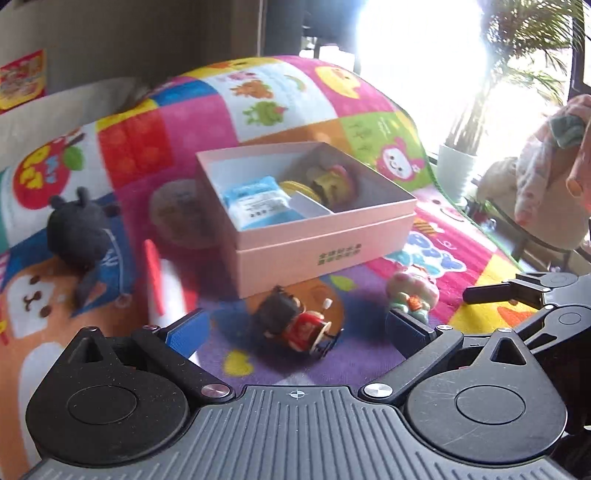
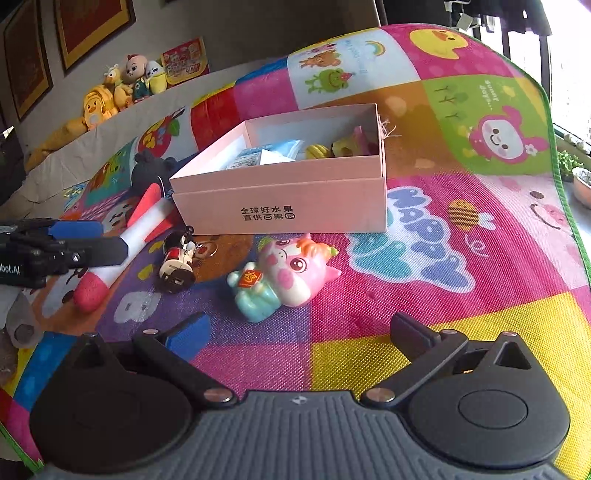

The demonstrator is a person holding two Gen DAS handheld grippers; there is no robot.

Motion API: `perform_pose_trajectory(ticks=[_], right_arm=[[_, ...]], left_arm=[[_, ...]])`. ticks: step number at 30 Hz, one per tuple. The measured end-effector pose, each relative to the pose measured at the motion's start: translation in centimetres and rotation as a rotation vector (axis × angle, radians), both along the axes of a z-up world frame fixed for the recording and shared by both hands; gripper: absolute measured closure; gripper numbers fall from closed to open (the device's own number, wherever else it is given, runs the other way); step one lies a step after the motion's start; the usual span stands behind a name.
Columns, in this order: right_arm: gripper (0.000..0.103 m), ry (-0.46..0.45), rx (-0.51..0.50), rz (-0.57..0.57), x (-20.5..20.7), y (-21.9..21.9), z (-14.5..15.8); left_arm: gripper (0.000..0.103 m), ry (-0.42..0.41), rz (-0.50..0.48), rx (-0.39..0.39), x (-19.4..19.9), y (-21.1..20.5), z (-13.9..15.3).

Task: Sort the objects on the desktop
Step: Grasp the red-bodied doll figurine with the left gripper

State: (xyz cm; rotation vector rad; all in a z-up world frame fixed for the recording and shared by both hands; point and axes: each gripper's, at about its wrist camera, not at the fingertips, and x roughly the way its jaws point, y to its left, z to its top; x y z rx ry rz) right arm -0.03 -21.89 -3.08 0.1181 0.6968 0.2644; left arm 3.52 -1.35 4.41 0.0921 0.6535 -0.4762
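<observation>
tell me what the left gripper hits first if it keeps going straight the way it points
Most likely the small red-and-black figurine: it lies on the mat between the open left gripper fingers. The pink box sits behind it. Depth is hard to judge.

A bright patchwork play mat [image 2: 461,325] covered the surface, its squares printed with a yellow duck, a green frog, a pink bunny face and a striped bee. In the right wrist view, at ten o'clock, a row of plush toys [image 2: 122,88] sat on a pale ledge against the wall, with a red printed card [image 2: 184,61] just beside them at eleven o'clock. Two dark framed pictures [image 2: 85,26] hung above them. In the left wrist view, at one o'clock, a leafy potted plant [image 1: 480,122] in a white pot stood before a glaring window [image 1: 417,55]. At three o'clock, patterned cloth [image 1: 546,166] lay heaped on a chair.
</observation>
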Motion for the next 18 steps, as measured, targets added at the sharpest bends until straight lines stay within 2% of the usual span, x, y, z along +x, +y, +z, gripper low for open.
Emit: perform_pose_trajectory(ticks=[2,4,8,10,14,18], right_arm=[[0.000,-0.003,-0.007,0.000,-0.1,0.1,0.0],[0.000,-0.004,-0.017,0.000,-0.1,0.3,0.0],[0.000,-0.005,-0.027,0.005,-0.1,0.4,-0.1],[0.000,-0.005,-0.021,0.007,-0.2,0.3,-0.1],[0.000,-0.005,-0.008,0.007,-0.2,0.1,-0.1],[0.000,0.001,-0.058,0.027,-0.2,0.7,-0.1]], left_arm=[[0.000,0.007,-0.013,0.009,1.1,-1.0,-0.6],[0.000,0.051,-0.019,-0.004,2.8,-1.6,-1.4],[0.000,0.184,-0.073,-0.103,4.8,-1.6,-2.7],[0.000,0.192,-0.095,-0.134,4.4,-1.4,-2.7],[0.000,0.262,-0.190,-0.211,2.2,-1.1,-2.8],[0.000,0.241,-0.125,-0.233,-0.5,0.0,-3.1]])
